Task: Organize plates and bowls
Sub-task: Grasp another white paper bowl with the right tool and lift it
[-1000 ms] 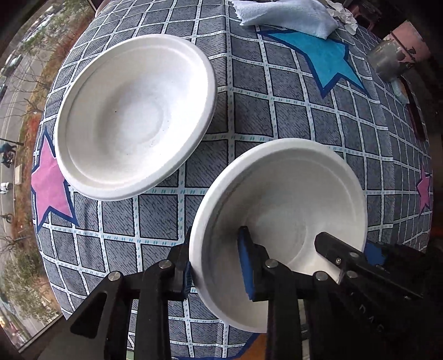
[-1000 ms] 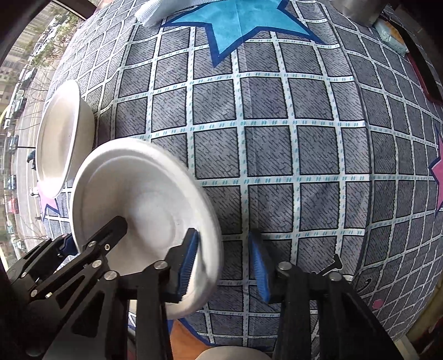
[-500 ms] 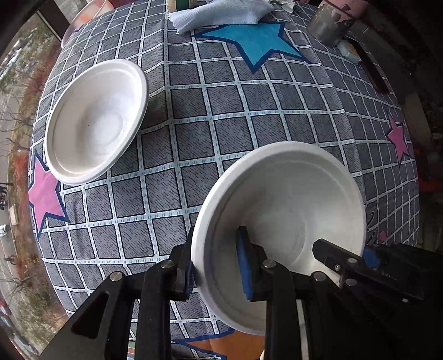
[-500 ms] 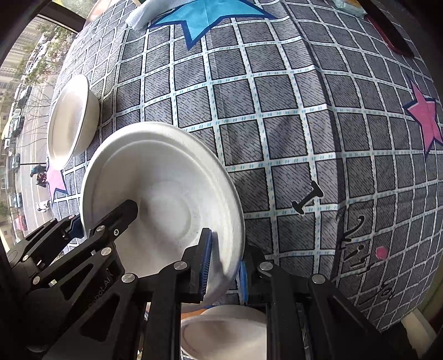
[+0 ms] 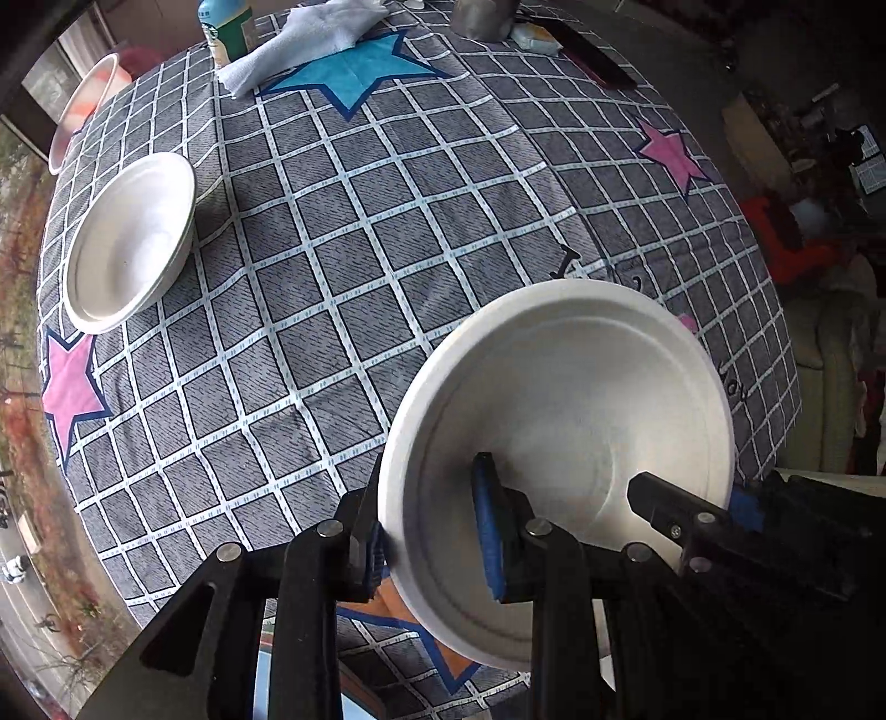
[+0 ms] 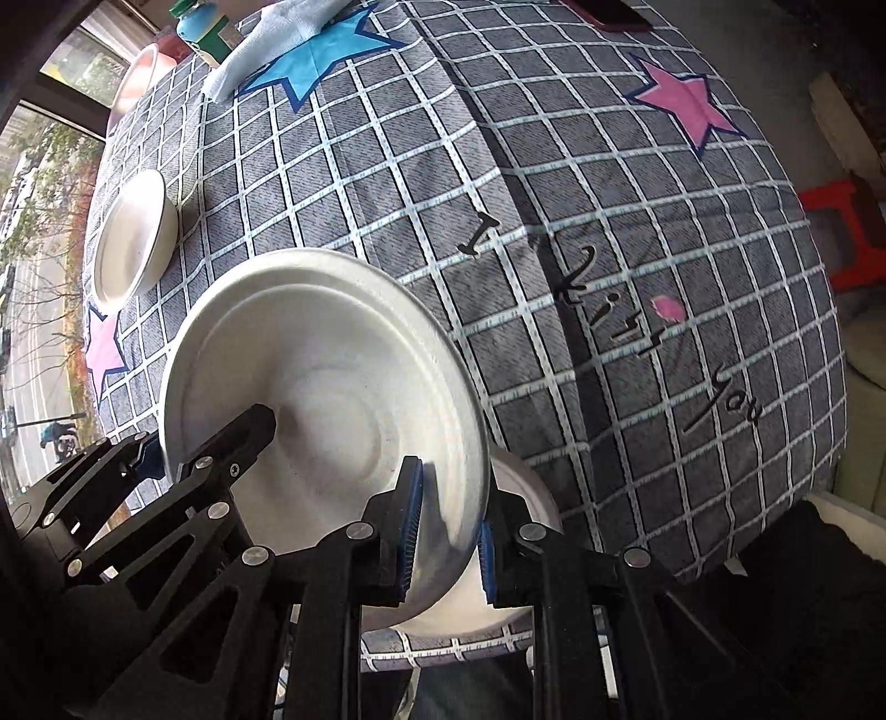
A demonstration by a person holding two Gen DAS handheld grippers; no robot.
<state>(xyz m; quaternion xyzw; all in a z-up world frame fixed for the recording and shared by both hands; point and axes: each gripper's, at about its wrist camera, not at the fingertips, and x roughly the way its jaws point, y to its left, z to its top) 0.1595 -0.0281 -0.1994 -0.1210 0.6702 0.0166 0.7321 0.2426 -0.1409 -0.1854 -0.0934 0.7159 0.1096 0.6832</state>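
A white bowl (image 5: 565, 421) is held above the table's near edge by both grippers. My left gripper (image 5: 434, 540) is shut on its left rim. My right gripper (image 6: 446, 531) is shut on its right rim; the same bowl (image 6: 326, 399) fills the right wrist view. A second white bowl (image 5: 130, 241) sits on the table at the far left, also in the right wrist view (image 6: 133, 238). Another white dish (image 6: 518, 526) lies under the held bowl near the table's edge, mostly hidden.
The table has a grey checked cloth (image 5: 354, 266) with blue and pink stars. At the far side are a white towel (image 5: 299, 44), a bottle (image 5: 230, 30), a metal cup (image 5: 479, 16) and a pink-white basin (image 5: 83, 105). A red stool (image 6: 847, 232) stands right.
Both grippers have drawn back and up toward the near edge with the bowl. My right gripper has closed on its rim. The far bowl looks smaller now.
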